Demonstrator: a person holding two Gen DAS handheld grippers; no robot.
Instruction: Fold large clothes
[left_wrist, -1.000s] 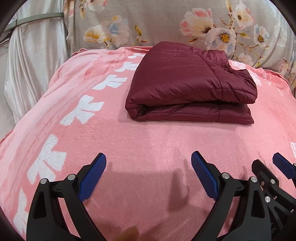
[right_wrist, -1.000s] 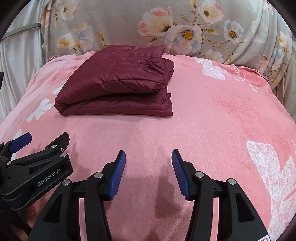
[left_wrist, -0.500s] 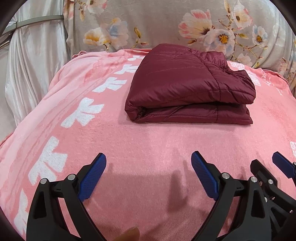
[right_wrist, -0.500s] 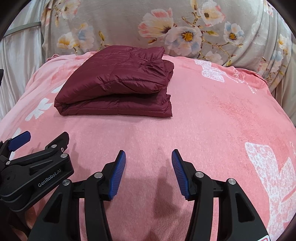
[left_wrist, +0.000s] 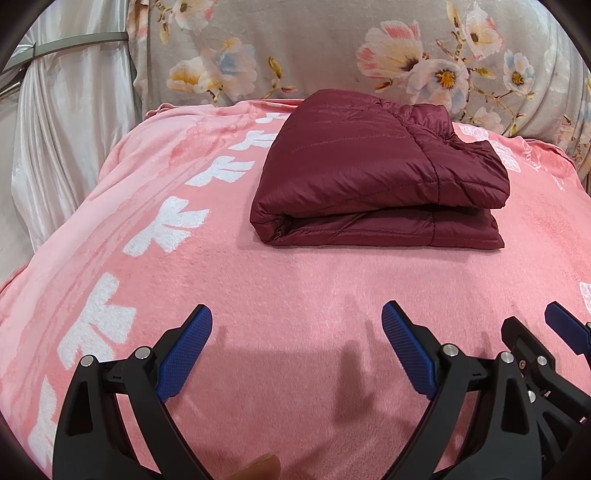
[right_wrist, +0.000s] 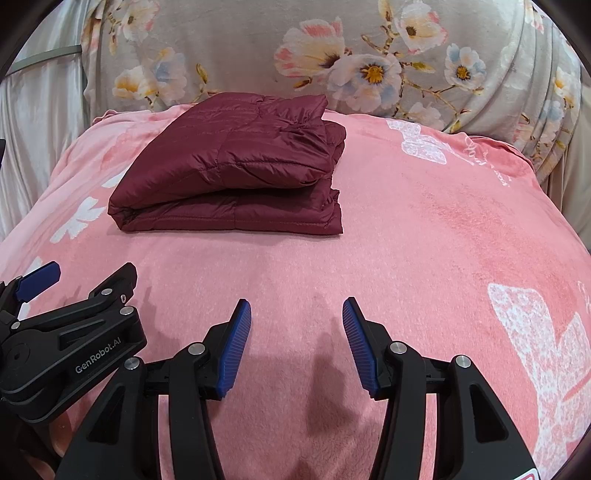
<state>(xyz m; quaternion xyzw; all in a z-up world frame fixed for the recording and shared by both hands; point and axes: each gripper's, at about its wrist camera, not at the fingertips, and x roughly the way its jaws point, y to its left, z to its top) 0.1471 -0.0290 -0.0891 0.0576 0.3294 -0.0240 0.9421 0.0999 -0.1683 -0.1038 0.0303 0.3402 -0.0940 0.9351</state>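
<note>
Closest in, the left gripper (left_wrist: 297, 332) sits low over the pink blanket (left_wrist: 295, 295) with its 2 blue pads spread wide and nothing between them, just bare fleece and their shadows. A fingertip (left_wrist: 264, 467) pokes in at the very bottom edge of that view. The right gripper (right_wrist: 297, 332) is right beside it (you can see each one creeping into the other's camera at the side), jaws parted at a middling width, narrower than the left, also empty and hanging just above the blanket.

Ahead of both claws, well apart from the tips, lies the maroon puffer jacket (left_wrist: 373, 177), folded into a neat stack of 2 thick layers with the folded edge facing the grippers. From the left claw it's ahead and a bit to the right; from the right claw it's ahead and off to the left (right_wrist: 236, 173). A row of white leaf prints (left_wrist: 170, 225) runs along the blanket to the left of the left claw.

Farthest back, behind the jacket, a grey floral cloth (left_wrist: 332, 48) hangs upright, with a shiny pale curtain (left_wrist: 66, 122) at the far left.
</note>
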